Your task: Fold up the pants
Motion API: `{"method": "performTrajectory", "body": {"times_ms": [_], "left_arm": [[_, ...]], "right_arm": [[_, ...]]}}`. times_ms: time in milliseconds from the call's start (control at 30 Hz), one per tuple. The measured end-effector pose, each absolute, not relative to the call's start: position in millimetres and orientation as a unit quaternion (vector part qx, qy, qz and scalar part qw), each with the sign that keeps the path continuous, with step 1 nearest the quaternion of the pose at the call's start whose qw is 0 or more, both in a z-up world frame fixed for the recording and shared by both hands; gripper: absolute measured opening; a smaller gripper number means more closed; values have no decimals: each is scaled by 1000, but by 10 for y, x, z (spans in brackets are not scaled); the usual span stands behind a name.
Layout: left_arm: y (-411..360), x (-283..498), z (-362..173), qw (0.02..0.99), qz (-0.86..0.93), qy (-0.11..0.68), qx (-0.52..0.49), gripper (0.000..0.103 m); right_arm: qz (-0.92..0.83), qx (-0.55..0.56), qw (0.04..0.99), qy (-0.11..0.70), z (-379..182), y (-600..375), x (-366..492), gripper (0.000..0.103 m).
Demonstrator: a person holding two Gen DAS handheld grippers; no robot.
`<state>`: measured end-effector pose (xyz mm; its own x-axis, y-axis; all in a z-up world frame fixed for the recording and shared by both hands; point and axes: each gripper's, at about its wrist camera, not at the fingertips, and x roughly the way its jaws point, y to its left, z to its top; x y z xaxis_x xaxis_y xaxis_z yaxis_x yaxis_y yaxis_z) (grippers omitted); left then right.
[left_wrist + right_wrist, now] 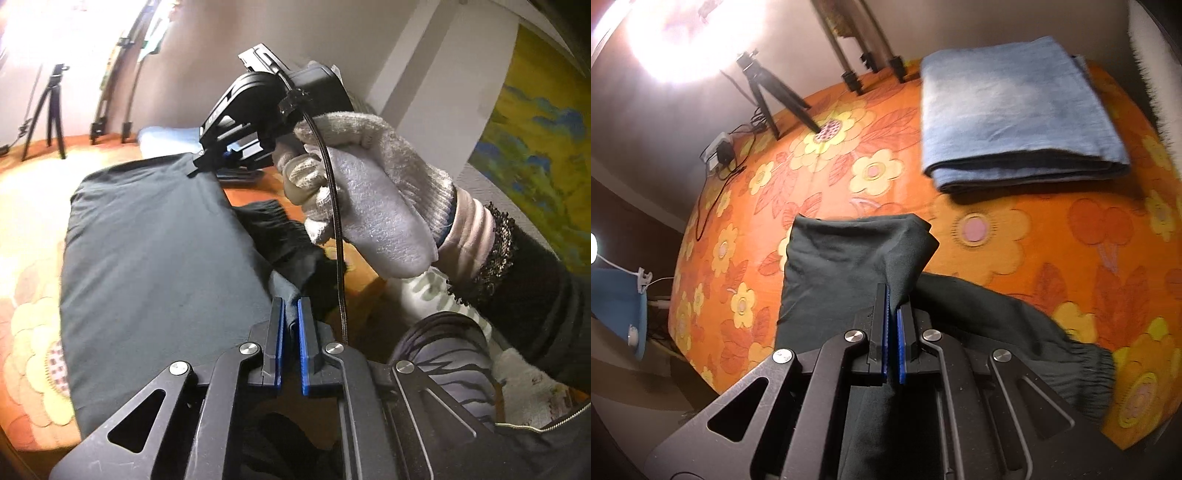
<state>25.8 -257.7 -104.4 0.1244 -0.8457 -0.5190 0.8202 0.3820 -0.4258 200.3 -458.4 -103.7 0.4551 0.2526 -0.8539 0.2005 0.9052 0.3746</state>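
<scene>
Both jaws stand clenched on dark cloth: your left gripper pinches a fold of the dark pants between its blue pads, and your right gripper pinches a raised edge of the same garment.

The pants lie on the orange flowered cloth that covers the work surface. In the left wrist view the folded body runs away from your left gripper toward your right one, its long axis along the line between the two tools. The ribbed elastic cuff lies just beside the folded body, on its right. In the right wrist view a gathered cuff trails off to the right of the jaws, while the pinched edge is lifted into a peak above the surface.

Your right hand, in a white knit glove, wraps the handle of the right gripper, which tilts downward with its fingertips at the far corner of the pants. A black cable hangs across the glove.

Beyond the pants, folded light-blue jeans rest well apart on the same cloth. A small tripod stands at the far edge, near a power strip with trailing wires. A bright lamp glares above.
</scene>
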Motion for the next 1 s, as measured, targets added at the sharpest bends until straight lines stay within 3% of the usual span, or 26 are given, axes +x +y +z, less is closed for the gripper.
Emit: {"method": "performTrajectory", "body": {"times_ms": [1000], "left_arm": [[-3295,148,-1115,702,-612,365,13,5]], "right_arm": [[-52,206,824,525,-1105,-5438,1658,4]]}}
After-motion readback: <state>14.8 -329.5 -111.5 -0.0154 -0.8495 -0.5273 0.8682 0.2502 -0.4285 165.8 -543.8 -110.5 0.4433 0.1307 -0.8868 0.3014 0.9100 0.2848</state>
